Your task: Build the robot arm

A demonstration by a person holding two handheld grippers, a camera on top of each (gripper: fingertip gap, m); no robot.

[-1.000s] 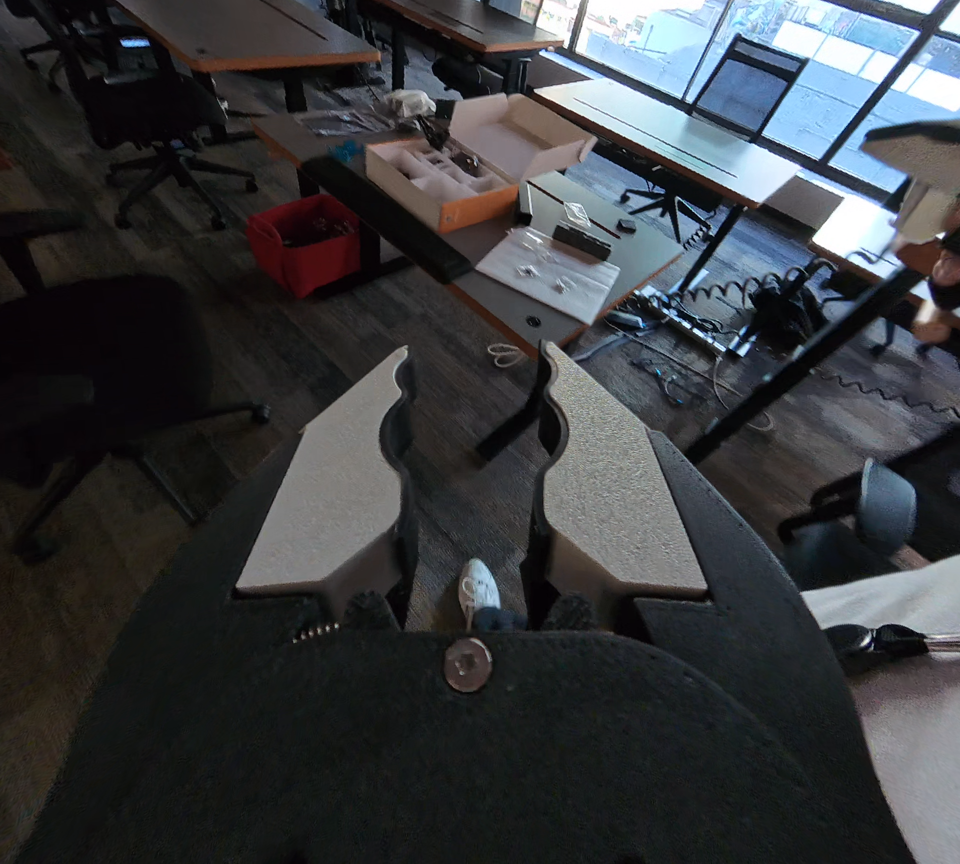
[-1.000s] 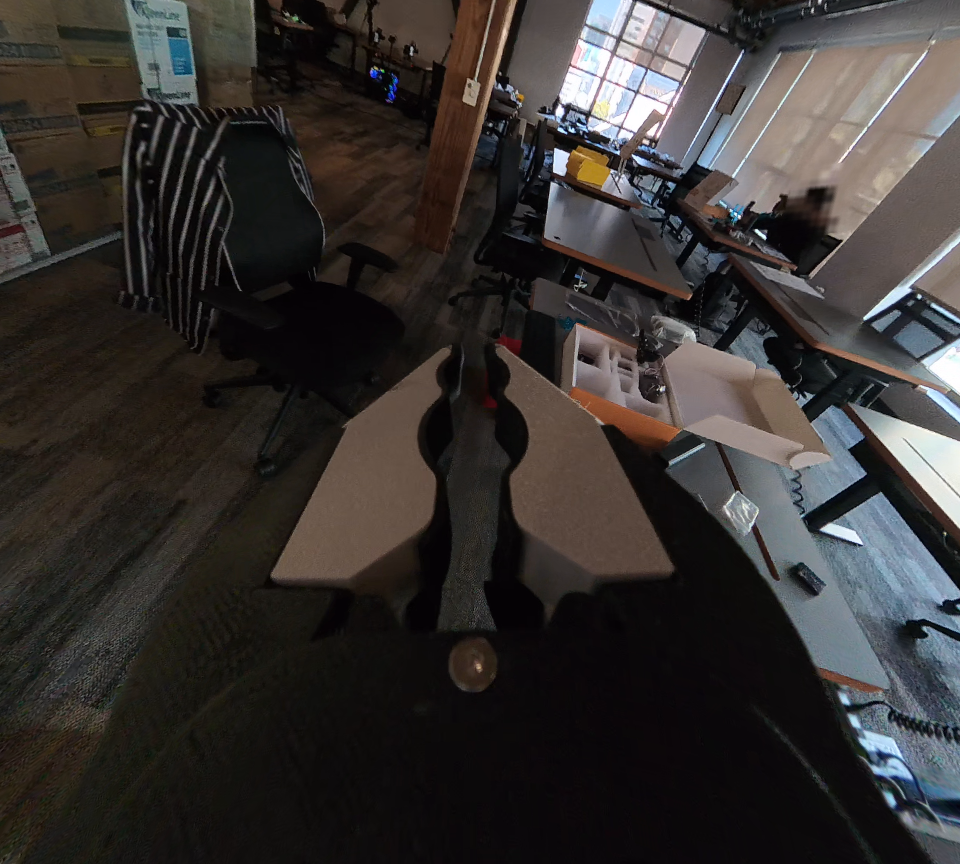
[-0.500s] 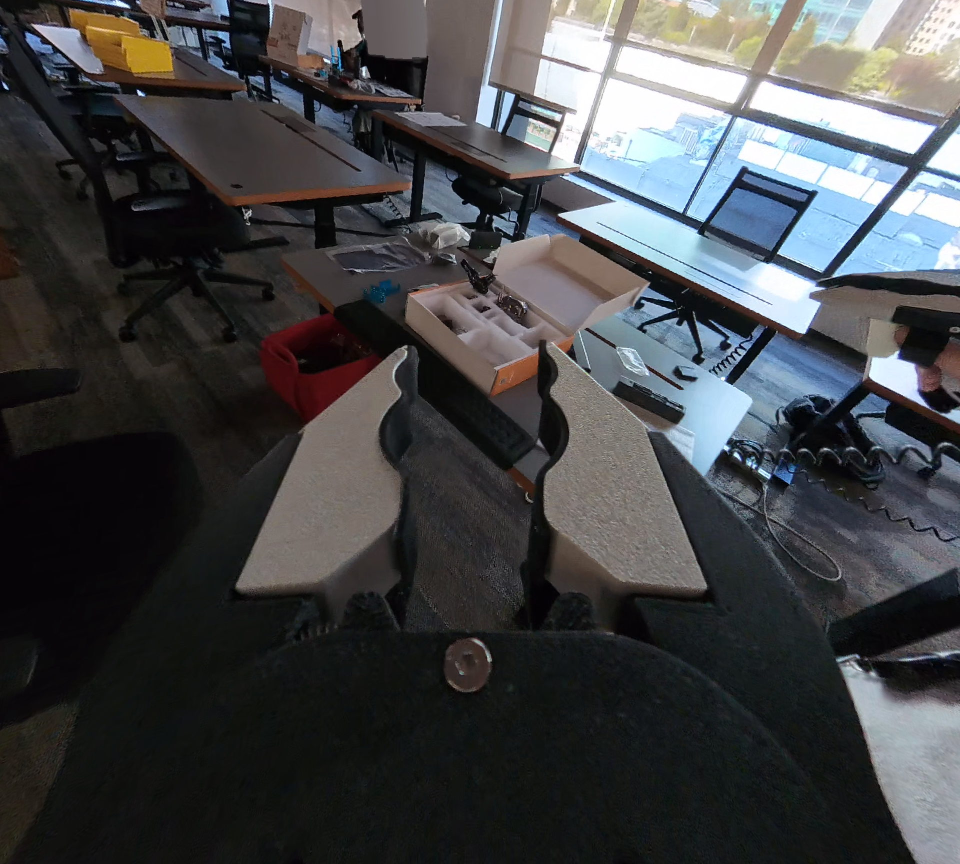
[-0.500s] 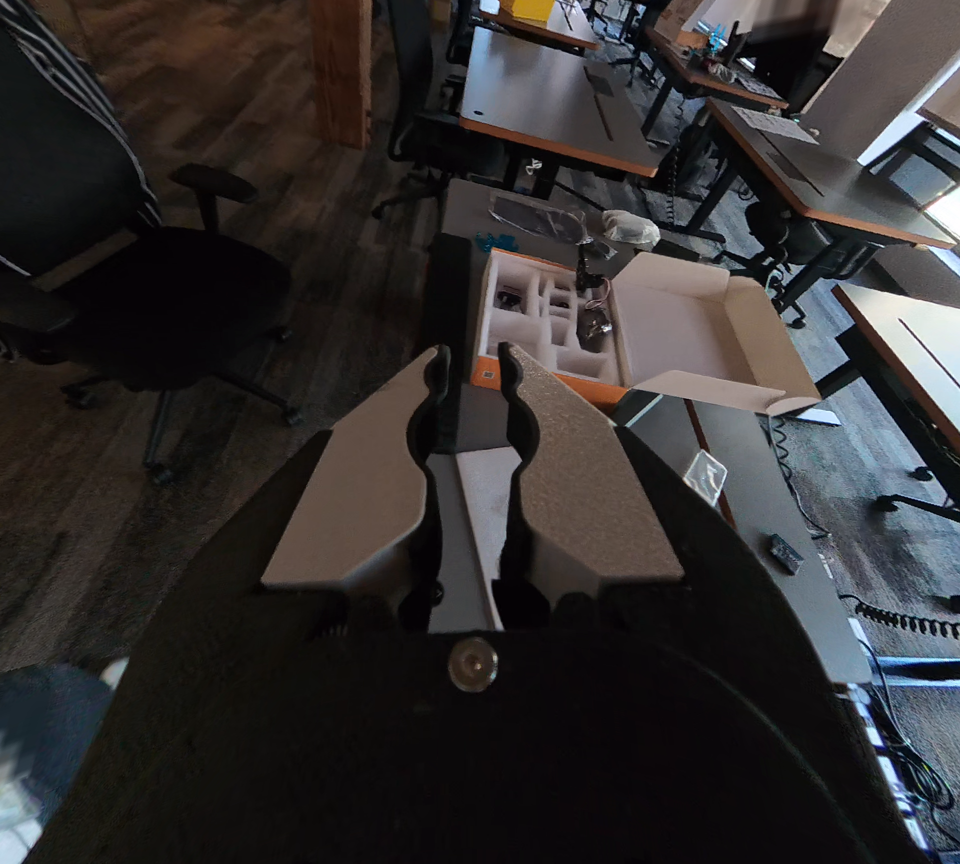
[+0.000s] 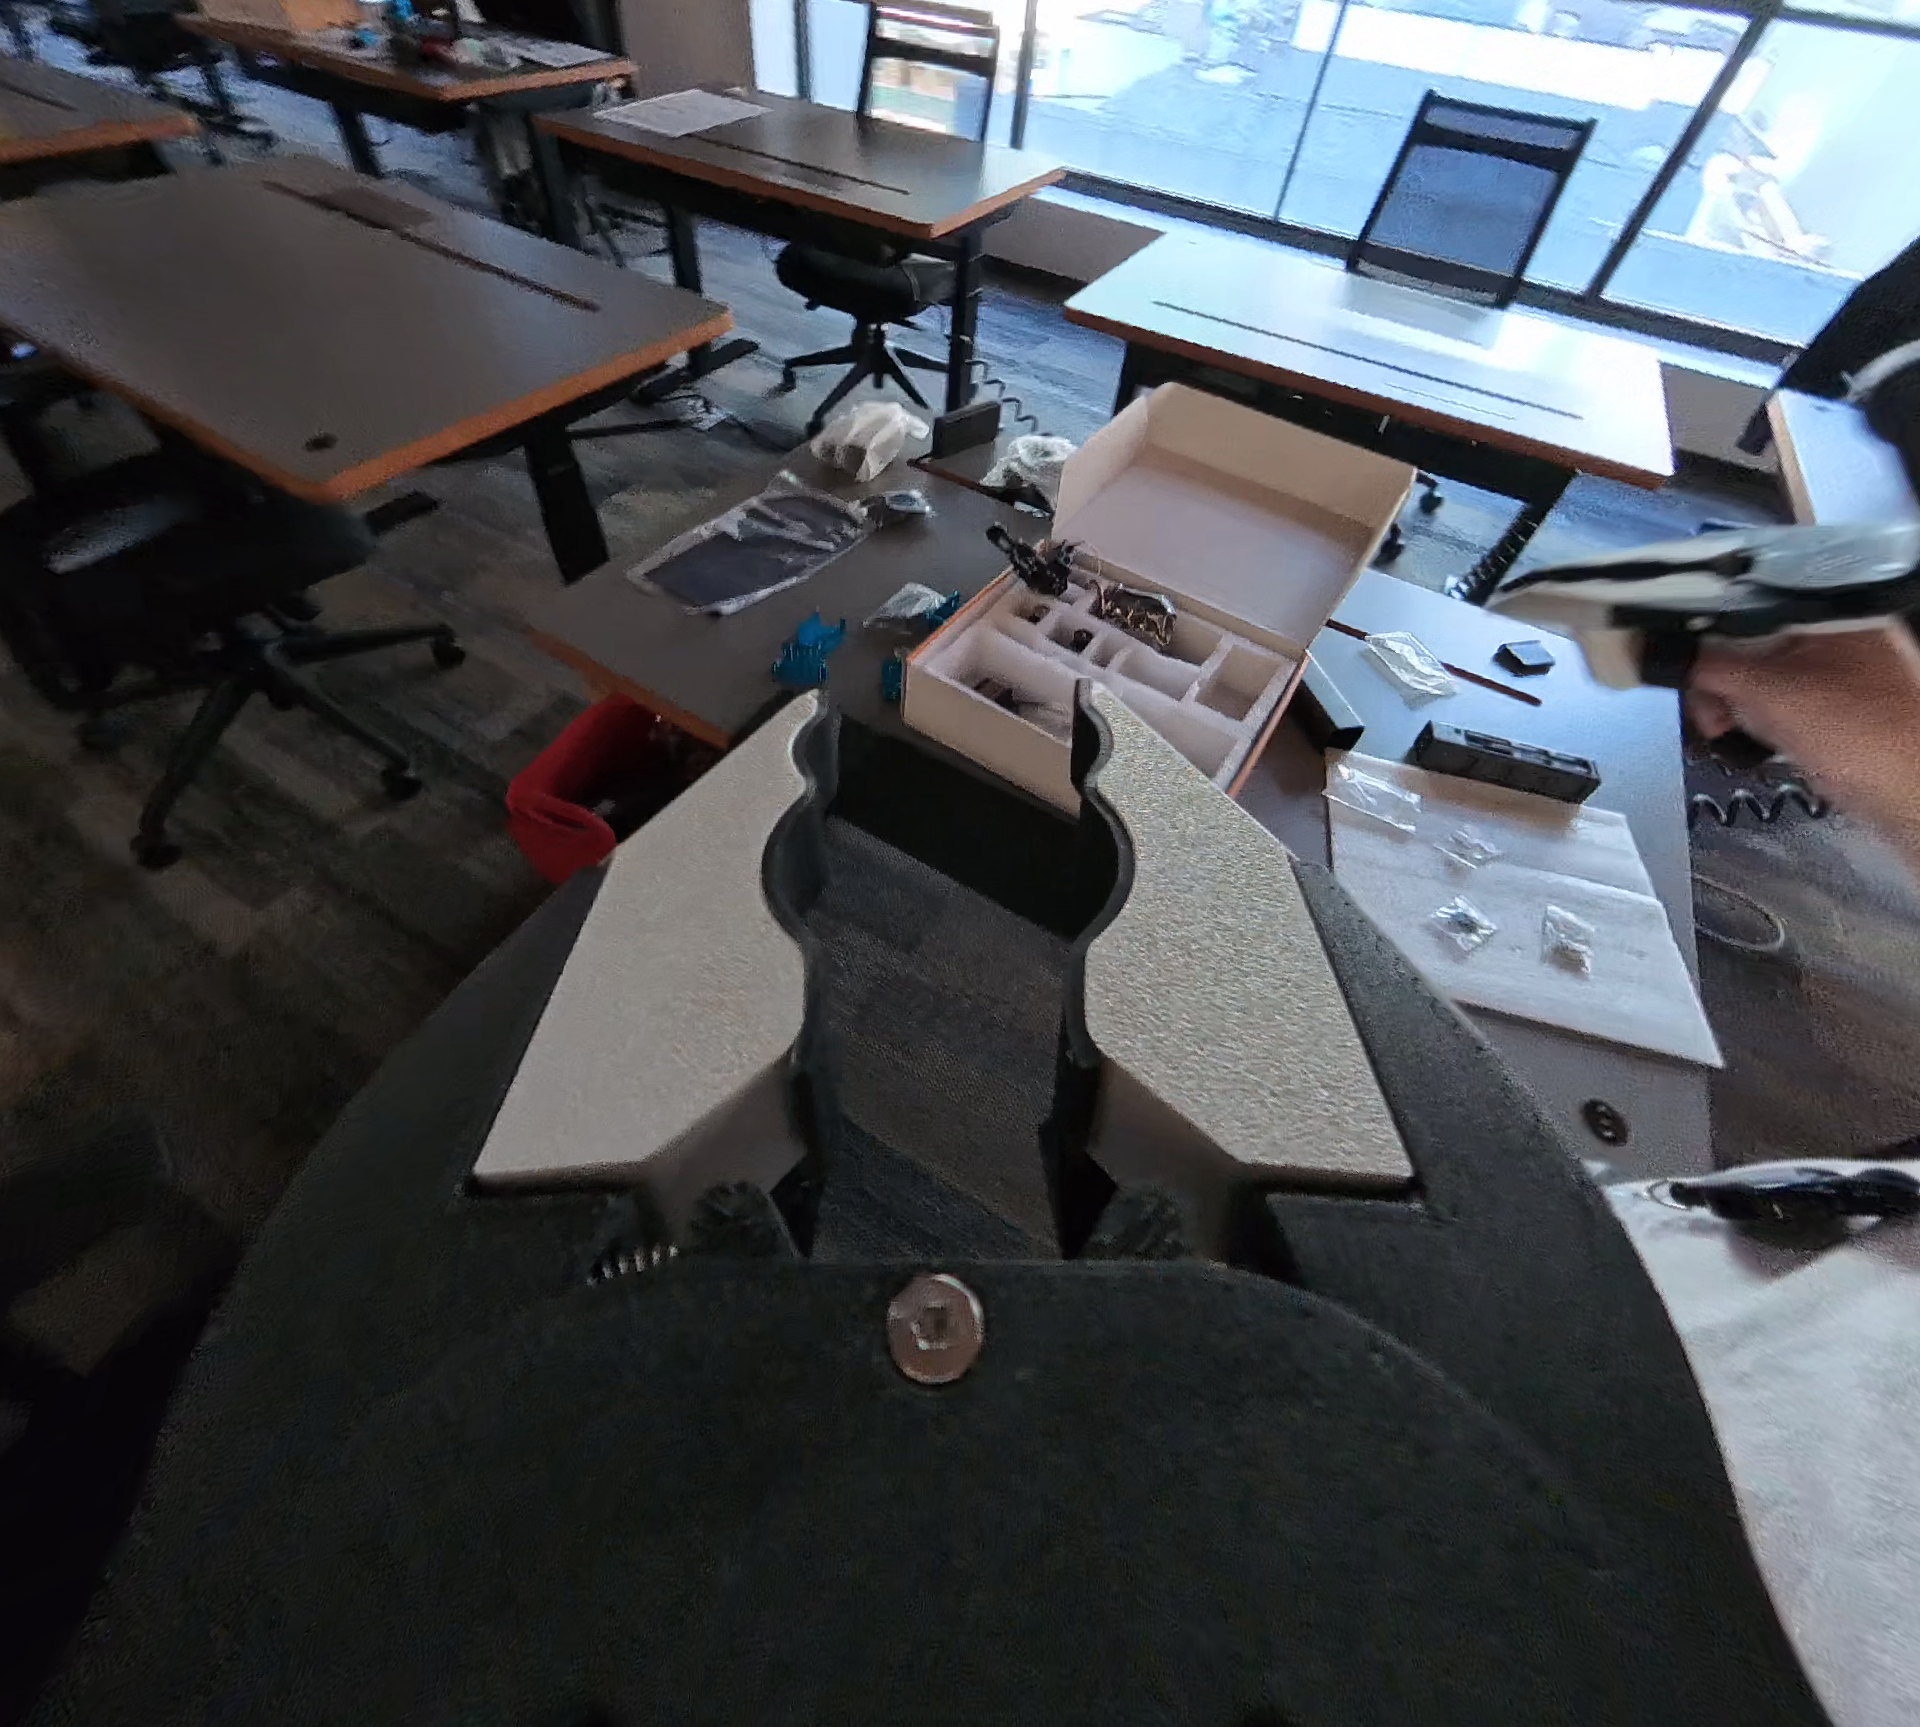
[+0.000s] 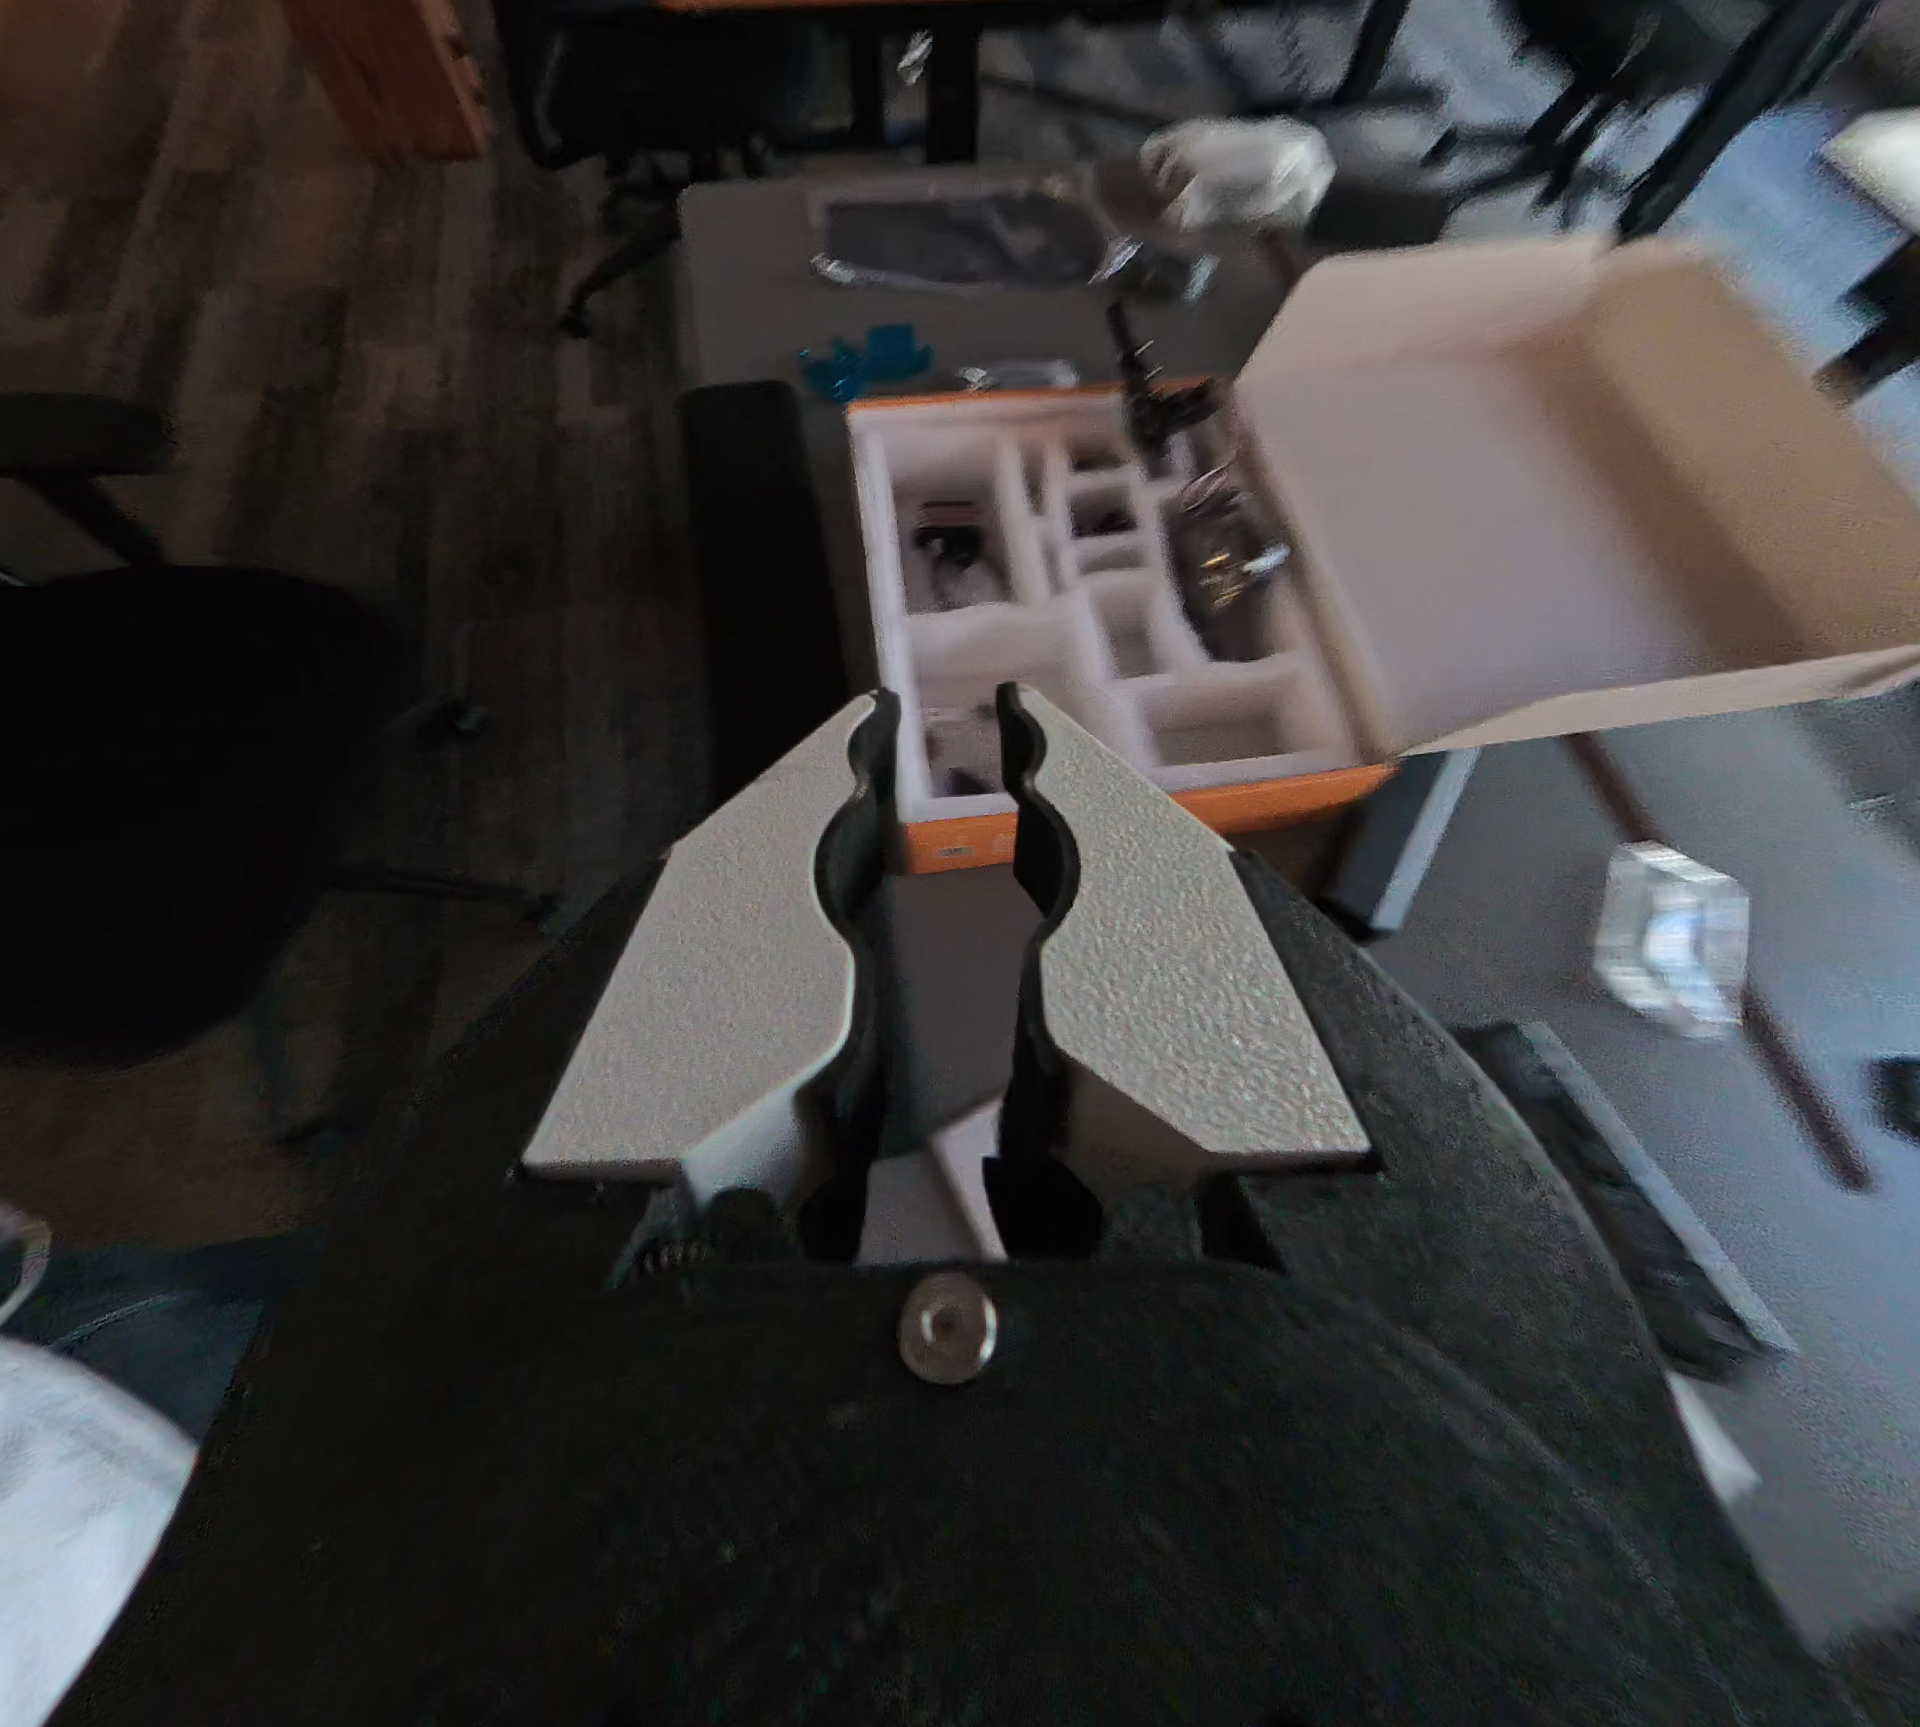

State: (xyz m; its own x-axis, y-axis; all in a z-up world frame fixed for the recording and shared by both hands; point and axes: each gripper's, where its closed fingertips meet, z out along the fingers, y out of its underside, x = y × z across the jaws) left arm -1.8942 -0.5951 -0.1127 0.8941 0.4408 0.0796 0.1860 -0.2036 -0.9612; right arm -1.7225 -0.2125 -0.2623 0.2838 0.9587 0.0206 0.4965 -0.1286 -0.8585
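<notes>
Left hand-held gripper (image 5: 945, 721): jaws set wide apart, nothing between them, held in the air short of the near edge of the bench (image 5: 1621, 1069). Half a second ago it had the same wide gap and stood farther back; the open box (image 5: 1101, 690) now lies just beyond its fingertips and appears larger.

Right hand-held gripper (image 6: 945, 701): jaws at a narrow gap, holding nothing, above the near end of the same box (image 6: 1091, 597). One second ago its jaws were nearly together; the gap has since widened. This view is motion-blurred. The left wrist view shows this gripper (image 5: 1538, 602) at the right edge, with a person's hand (image 5: 1808, 721) behind it.

The box has an orange outer wall, a white compartmented insert holding small dark parts, and a raised lid. A black bar (image 6: 753, 555) lies along its left side. A white sheet (image 5: 1507, 929) carrying small clear bags lies to its right. Blue parts (image 5: 805, 654) and a flat plastic-wrapped dark item (image 5: 753, 545) lie farther along the bench.

A red bin (image 5: 566, 789) stands on the floor beside the bench.
</notes>
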